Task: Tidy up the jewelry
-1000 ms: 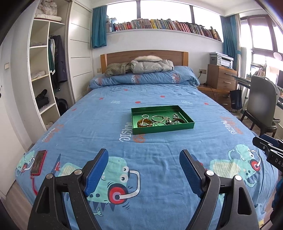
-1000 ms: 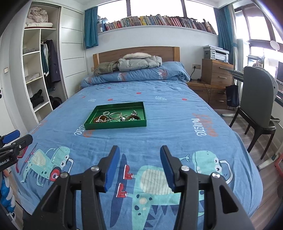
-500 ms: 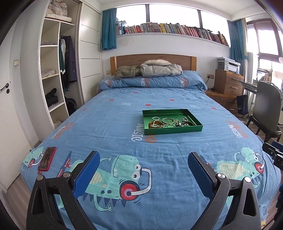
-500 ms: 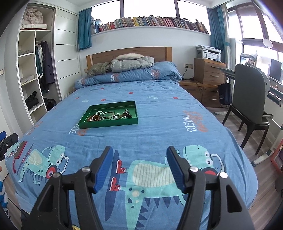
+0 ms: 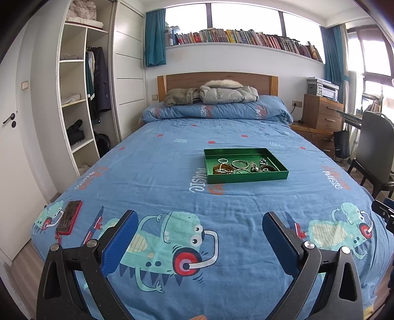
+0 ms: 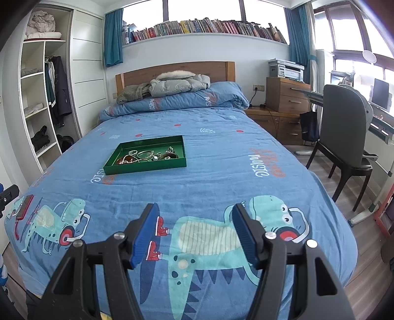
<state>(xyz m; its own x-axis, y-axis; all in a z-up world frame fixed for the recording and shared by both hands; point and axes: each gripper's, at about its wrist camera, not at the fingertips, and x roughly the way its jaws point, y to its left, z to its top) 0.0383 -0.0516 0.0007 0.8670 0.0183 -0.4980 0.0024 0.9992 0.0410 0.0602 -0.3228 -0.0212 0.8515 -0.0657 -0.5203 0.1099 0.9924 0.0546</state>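
Bright daylight from blown-out windows (image 5: 246,14), sharp focus, fisheye bending, dark corners

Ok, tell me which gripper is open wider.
The left gripper: its blue pads stand far apart over the bedspread. The right gripper shows a clearly narrower gap. Both are empty.

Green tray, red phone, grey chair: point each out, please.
Green tray (image 5: 246,177), left wrist view, near wall.
Red phone (image 5: 69,216), left wrist view, middle of its face.
Grey chair (image 6: 343,118), right wrist view, backrest.
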